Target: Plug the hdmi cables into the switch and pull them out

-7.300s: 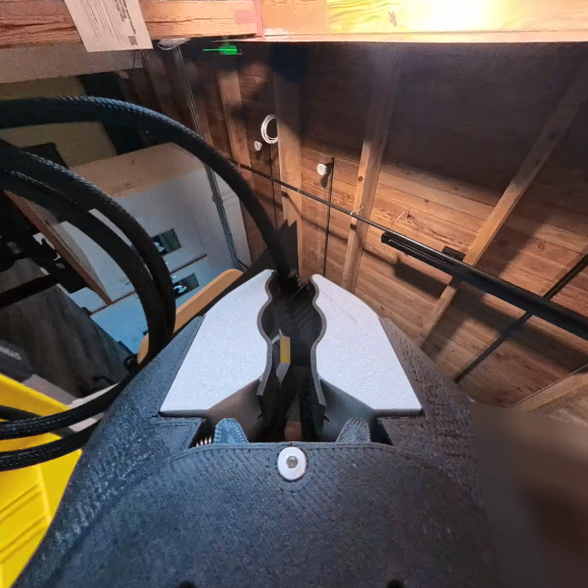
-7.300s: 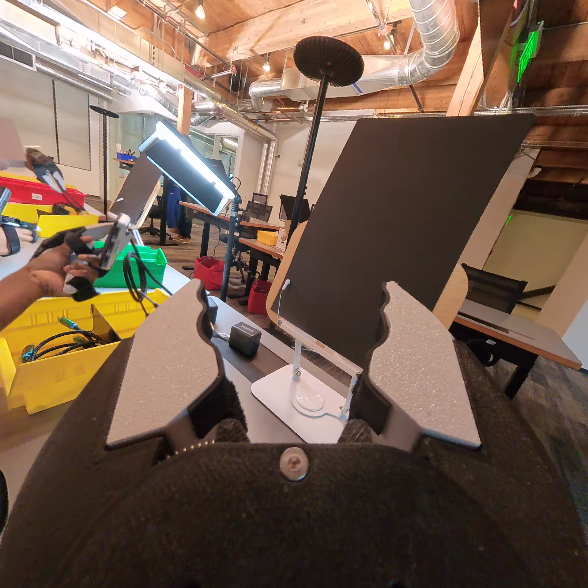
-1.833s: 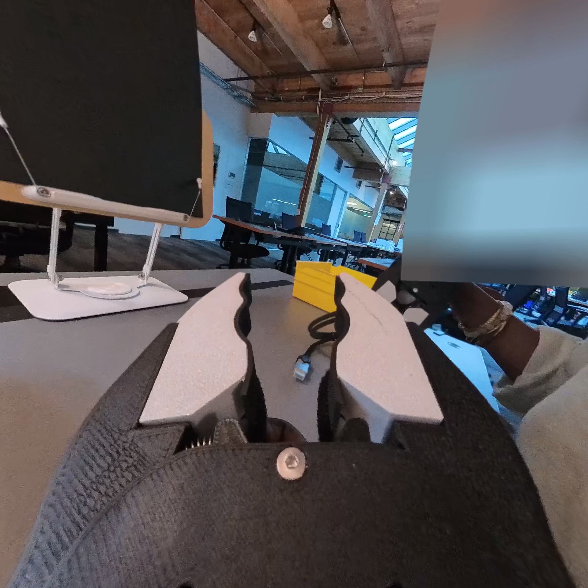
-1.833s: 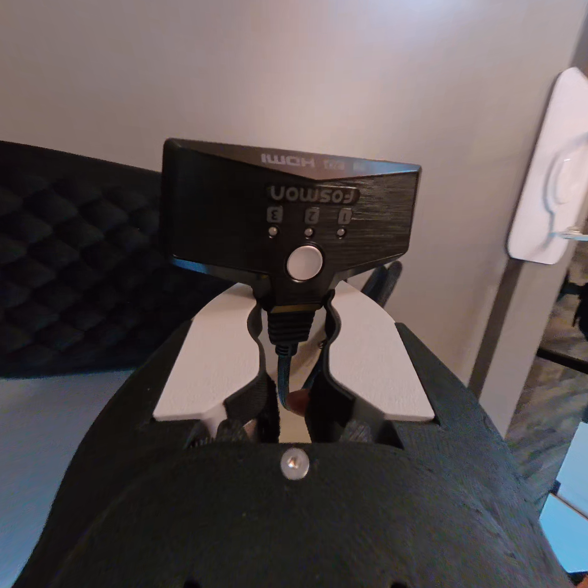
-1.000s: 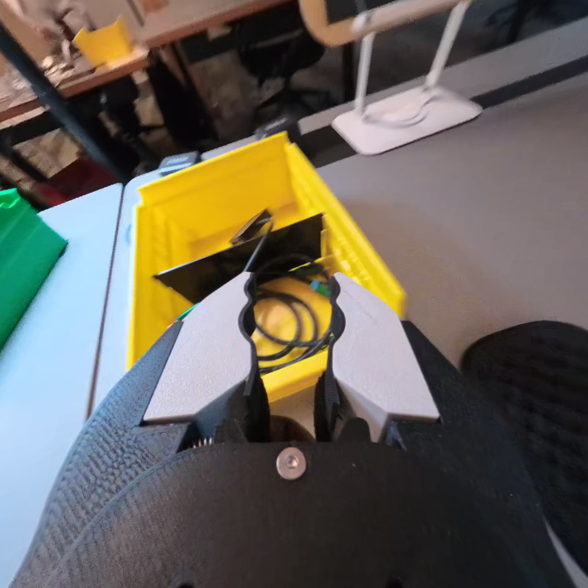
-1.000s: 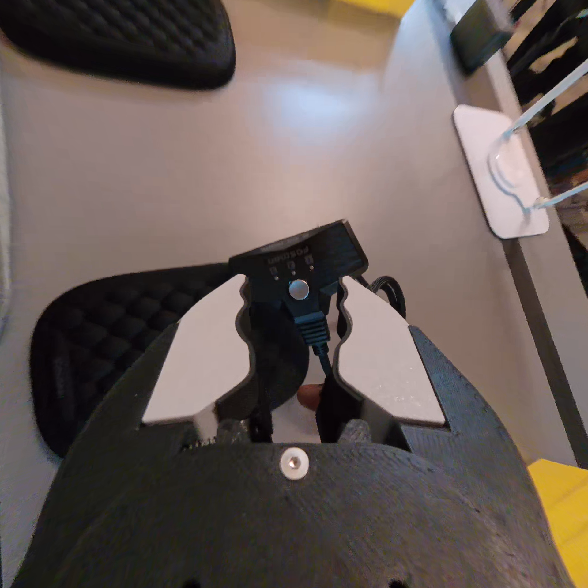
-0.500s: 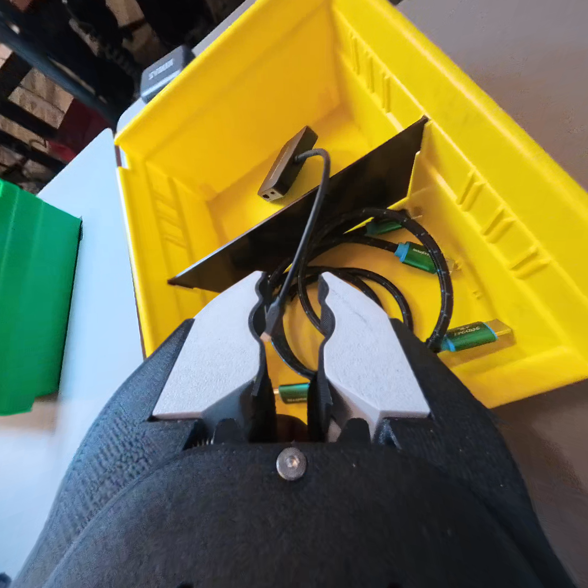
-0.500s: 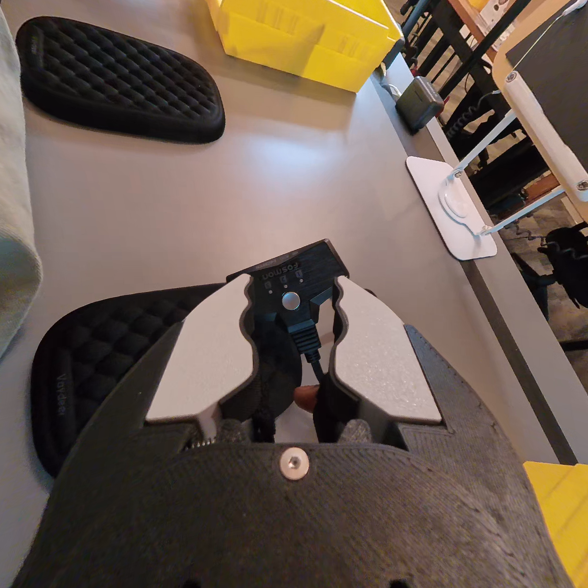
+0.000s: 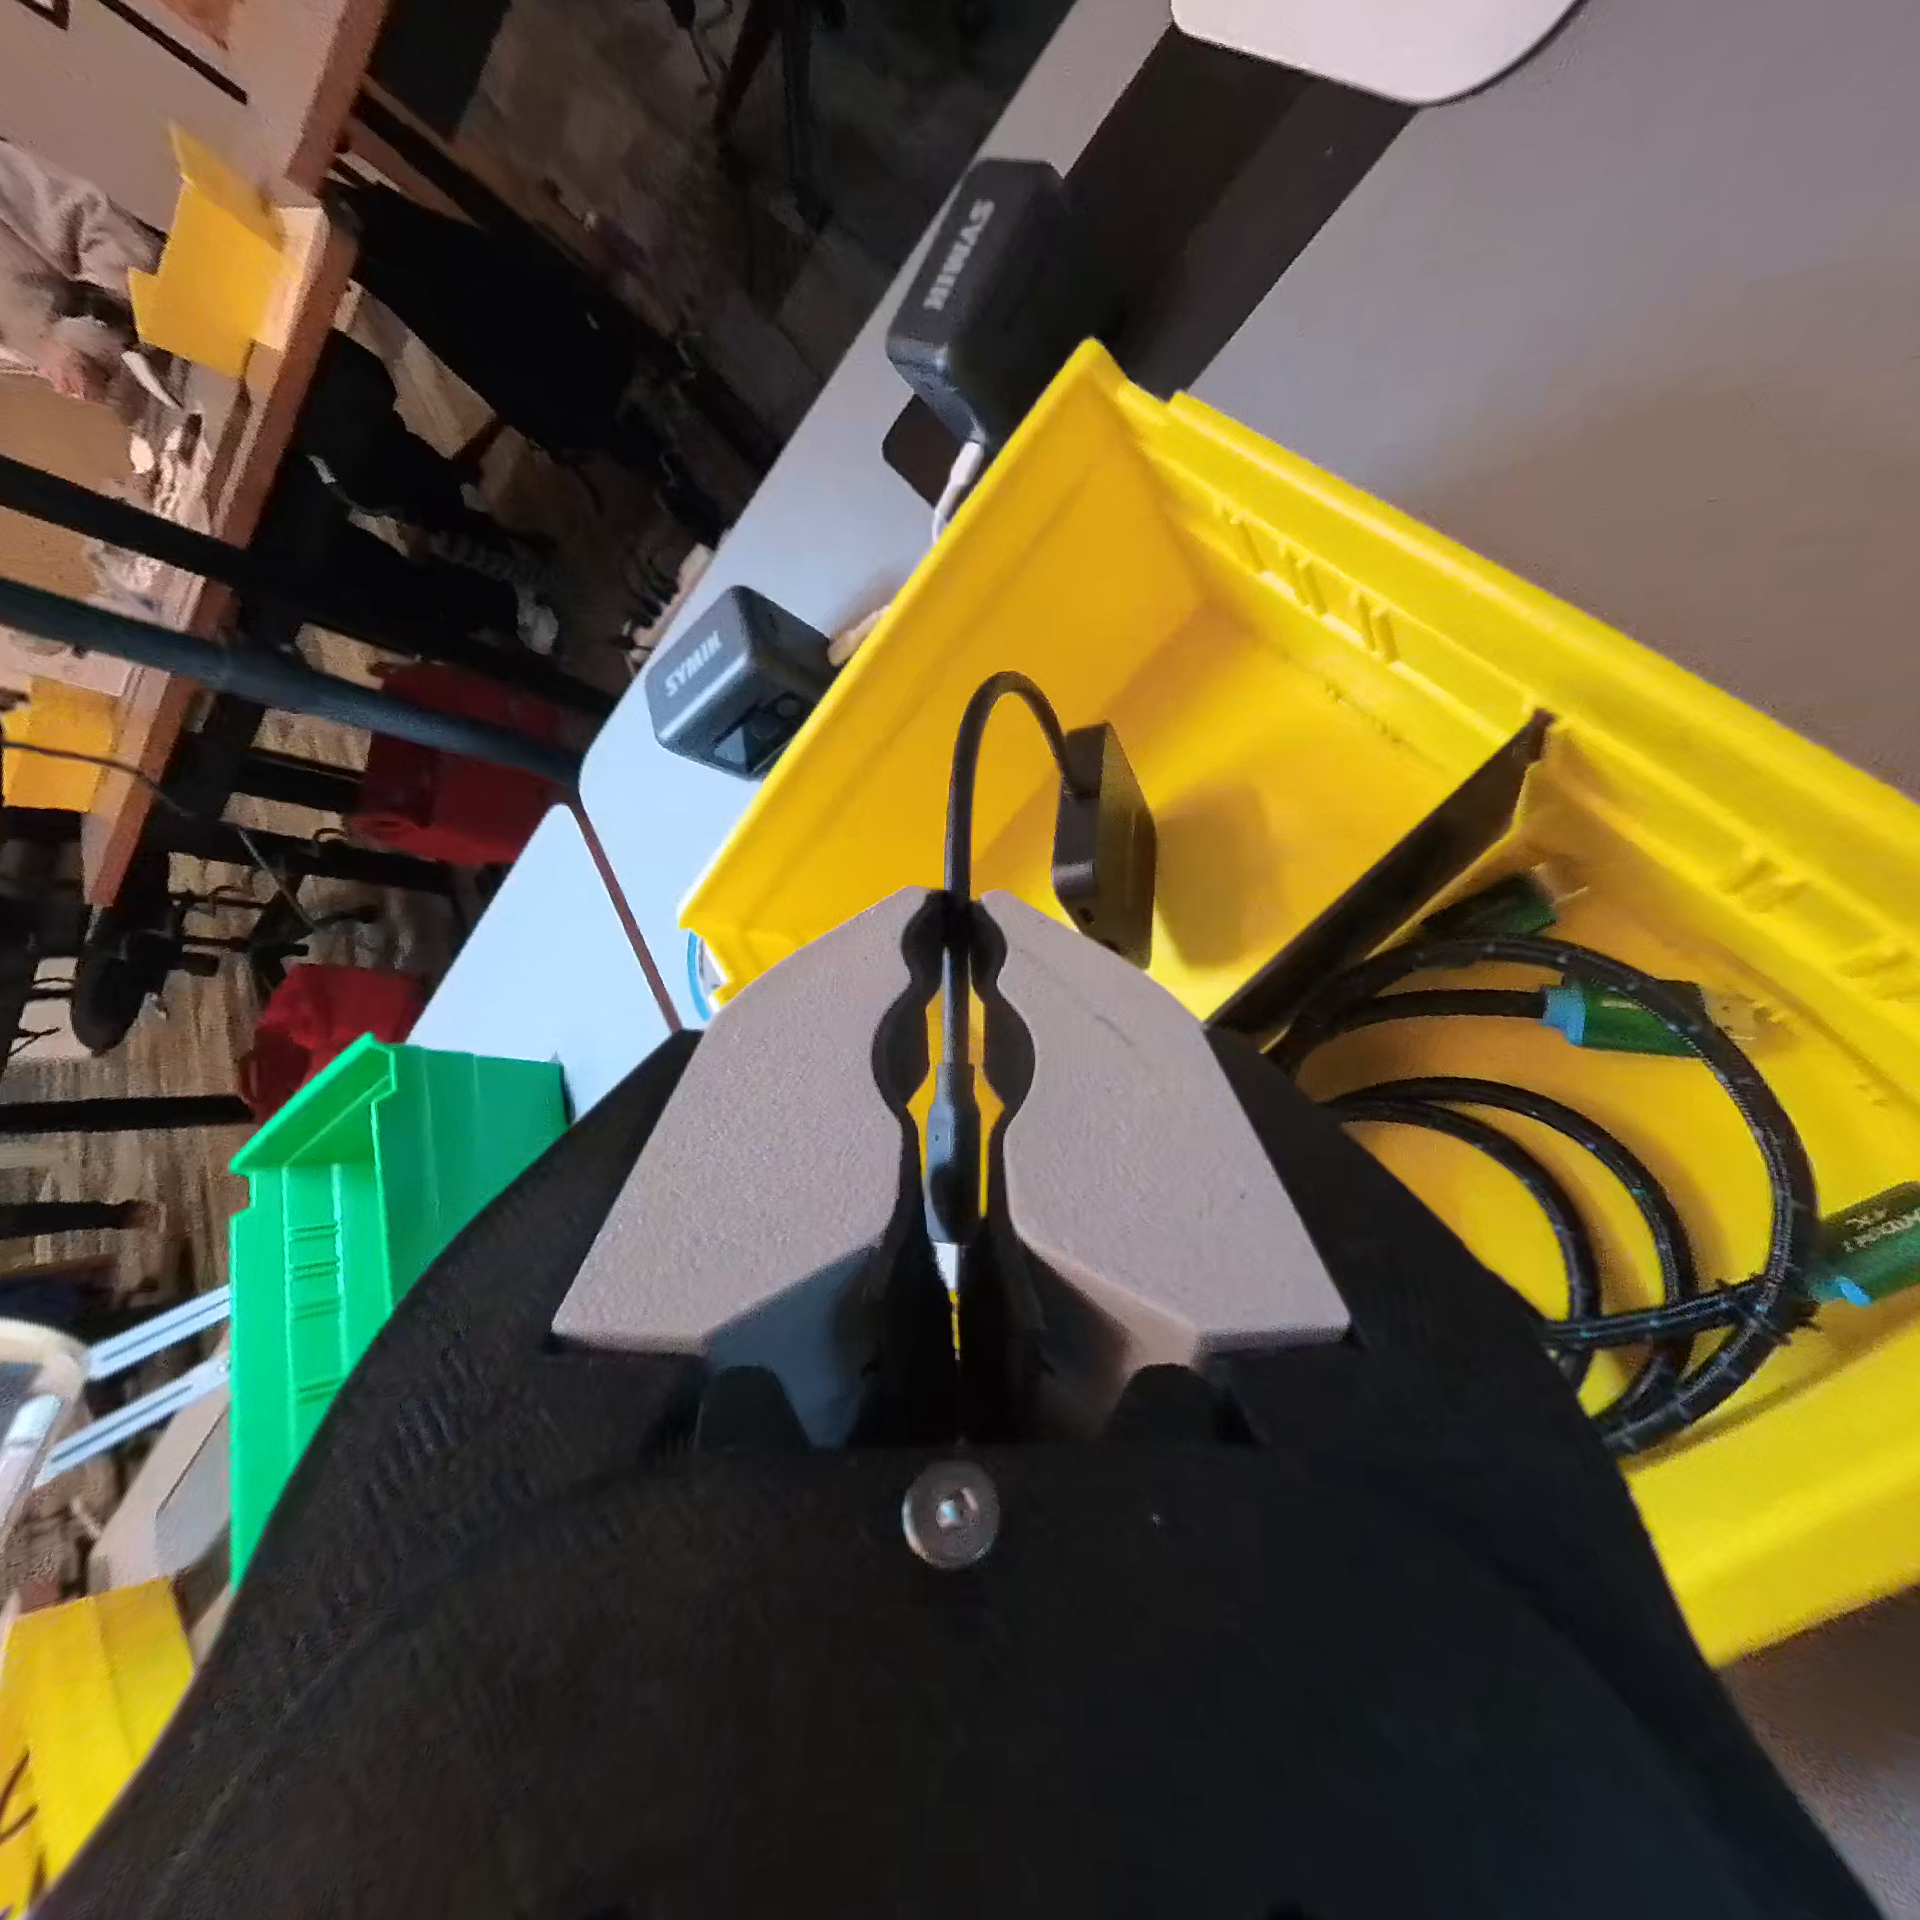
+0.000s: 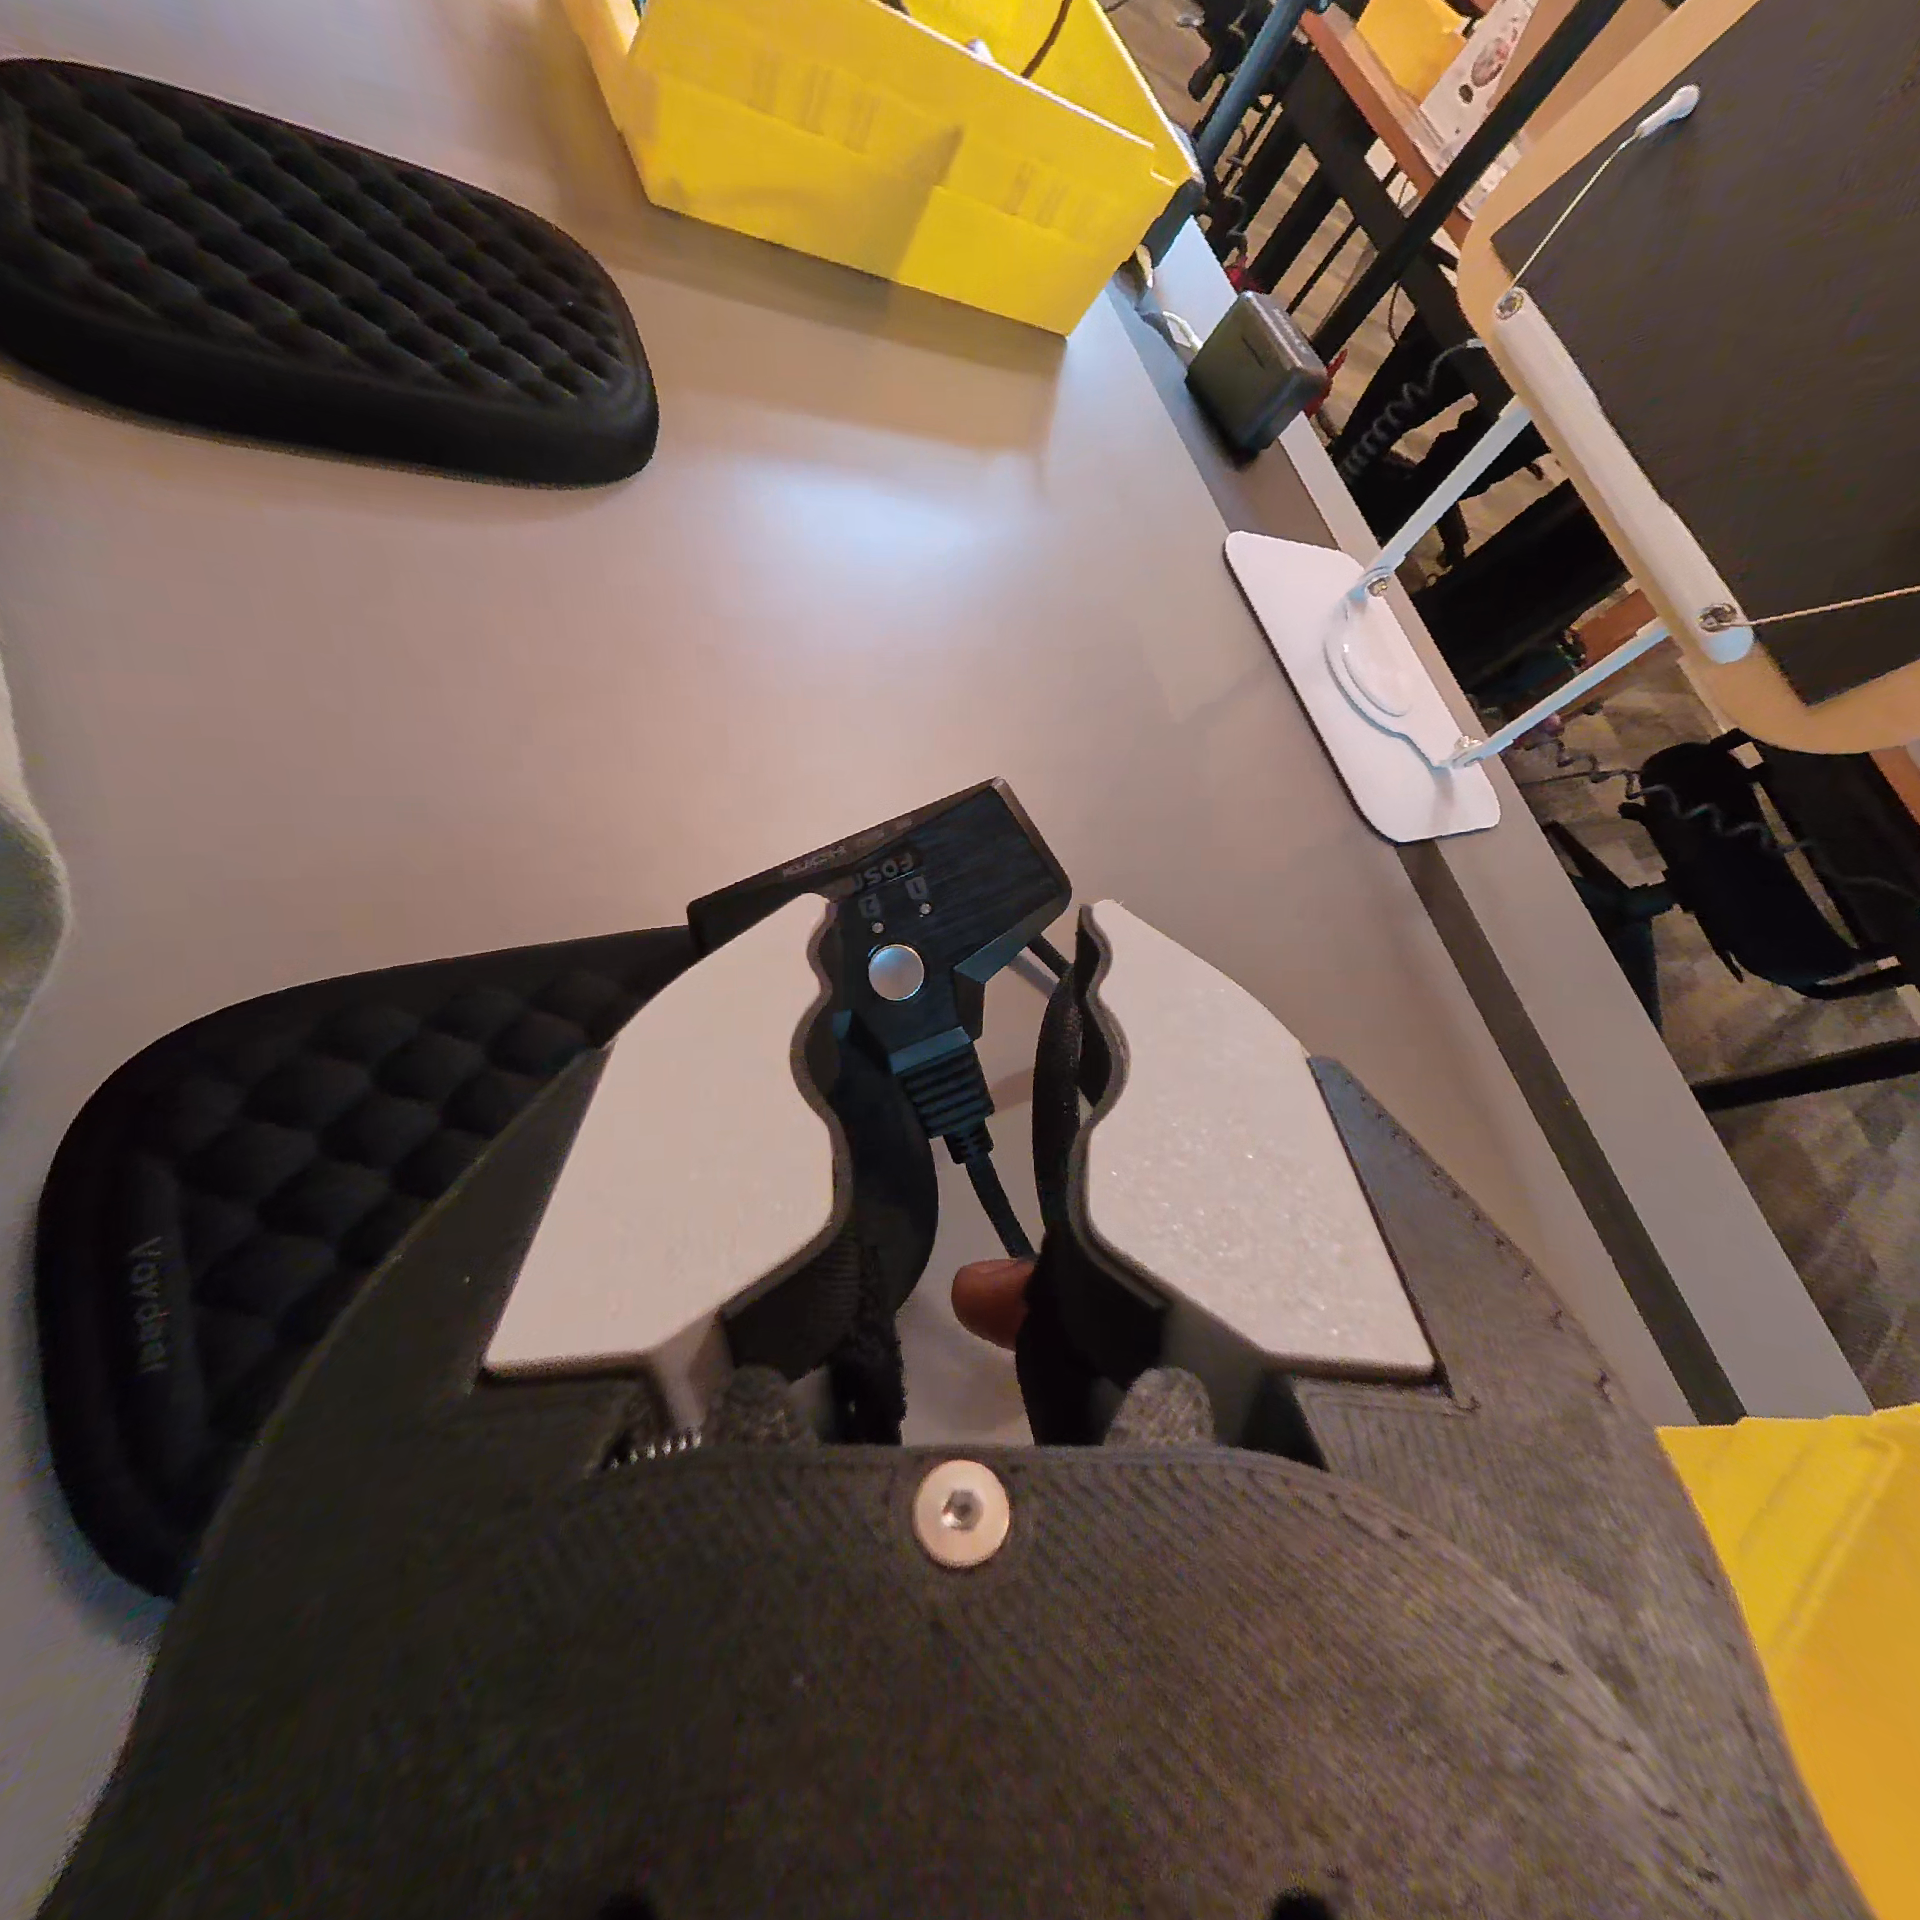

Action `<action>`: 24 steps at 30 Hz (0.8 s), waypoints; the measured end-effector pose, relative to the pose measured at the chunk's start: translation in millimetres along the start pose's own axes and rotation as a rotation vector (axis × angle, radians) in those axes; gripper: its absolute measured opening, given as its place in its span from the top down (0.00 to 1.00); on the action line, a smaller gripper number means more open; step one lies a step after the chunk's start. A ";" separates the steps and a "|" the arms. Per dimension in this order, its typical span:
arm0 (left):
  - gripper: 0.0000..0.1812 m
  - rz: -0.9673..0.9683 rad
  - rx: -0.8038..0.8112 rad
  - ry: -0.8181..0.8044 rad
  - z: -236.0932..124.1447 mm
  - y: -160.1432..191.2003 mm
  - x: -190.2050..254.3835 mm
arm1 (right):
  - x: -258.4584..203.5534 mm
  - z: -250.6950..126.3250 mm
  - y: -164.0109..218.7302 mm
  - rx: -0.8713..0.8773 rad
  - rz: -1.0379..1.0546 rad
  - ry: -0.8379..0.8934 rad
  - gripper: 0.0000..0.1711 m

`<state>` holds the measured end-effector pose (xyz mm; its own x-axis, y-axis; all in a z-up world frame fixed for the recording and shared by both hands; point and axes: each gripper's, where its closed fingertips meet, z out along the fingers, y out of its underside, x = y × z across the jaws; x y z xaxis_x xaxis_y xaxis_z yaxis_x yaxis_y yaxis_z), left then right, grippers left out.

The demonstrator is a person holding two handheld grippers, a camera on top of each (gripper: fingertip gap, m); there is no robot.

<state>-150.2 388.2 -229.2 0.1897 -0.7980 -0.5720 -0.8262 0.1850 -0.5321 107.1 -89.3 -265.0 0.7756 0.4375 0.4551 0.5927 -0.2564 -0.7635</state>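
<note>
The left gripper [image 9: 954, 935] pinches a thin black adapter cable [image 9: 961, 821] lifted above the yellow plastic bin [image 9: 1299, 582] holding the braided green-tipped HDMI cables [image 9: 1621, 1101], presumably clearing it away, while the right gripper [image 10: 956, 935] gapes, touching nothing, around the black brushed-metal switch [image 10: 935, 883] on the grey table [image 10: 623, 675].

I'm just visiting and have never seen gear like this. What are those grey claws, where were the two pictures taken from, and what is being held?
No robot here: a person holds a two-finger gripper in each hand, and each picture comes from a camera on one gripper, looking along its fingers.

In the left wrist view, the left gripper is shut on a thin black cable whose small black adapter hangs over a yellow bin. Braided HDMI cables with green plugs lie coiled in the bin behind a black divider.

In the right wrist view, the right gripper is open around a black switch with a round button. Two black padded mats lie on the grey table.
</note>
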 end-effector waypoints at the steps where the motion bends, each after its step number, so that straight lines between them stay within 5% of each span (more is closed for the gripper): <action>1: 0.97 0.022 -0.017 0.027 5.3 -2.0 -4.2 | -0.2 -0.7 -0.2 0.000 0.000 0.003 0.74; 4: 0.97 0.100 -0.026 0.131 29.6 -1.3 -12.6 | -1.3 -3.3 -1.1 0.003 -0.001 0.008 0.74; 7: 0.96 -0.096 -0.143 0.270 61.7 25.8 -12.2 | -0.5 -7.1 -1.3 0.002 -0.002 0.024 0.75; 11: 0.76 -0.303 -0.271 0.267 79.7 56.0 -15.9 | 1.1 -12.2 1.2 -0.008 0.006 0.044 0.74; 19: 0.75 -0.217 0.010 0.129 6.6 24.0 -16.9 | 5.8 -9.2 2.8 -0.003 0.013 0.039 0.75; 24: 0.84 -0.073 -0.142 0.291 -17.3 57.4 38.5 | 7.1 0.6 -4.7 0.030 -0.001 0.013 0.75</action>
<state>-199.5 358.2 -270.9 0.1085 -0.9405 -0.3221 -0.8858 0.0556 -0.4608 109.7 -84.4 -258.4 0.7781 0.4261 0.4615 0.5866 -0.2302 -0.7765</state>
